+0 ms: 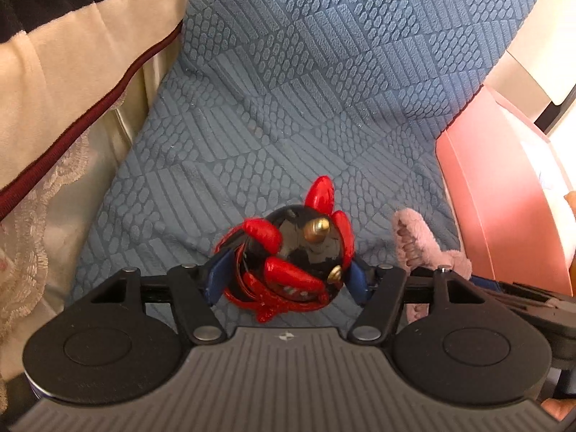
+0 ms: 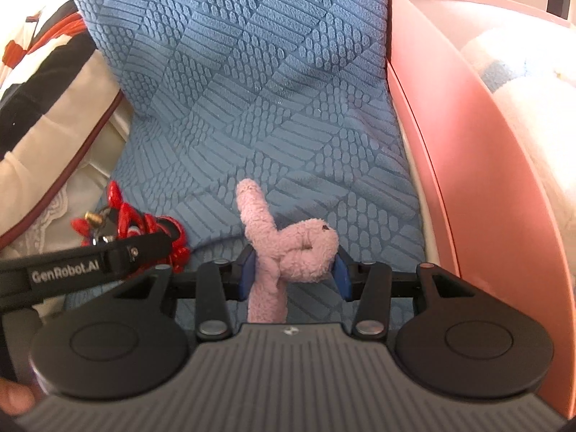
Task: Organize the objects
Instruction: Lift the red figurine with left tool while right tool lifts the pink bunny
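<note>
Red-black toy (image 1: 288,252) sits between the left gripper (image 1: 284,277) pads (touching both).

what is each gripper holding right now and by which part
The left gripper clamps the red and black toy across the sides of its round body. The right gripper clamps the pink plush at its knotted middle.

Blue cover (image 1: 288,90) ahead open; pink bin (image 2: 468,151) blocks right.

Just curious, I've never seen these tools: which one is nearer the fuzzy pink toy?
Right. The right gripper has the pink toy between its fingers; the left gripper sits beside it, around the red-and-black toy.
</note>
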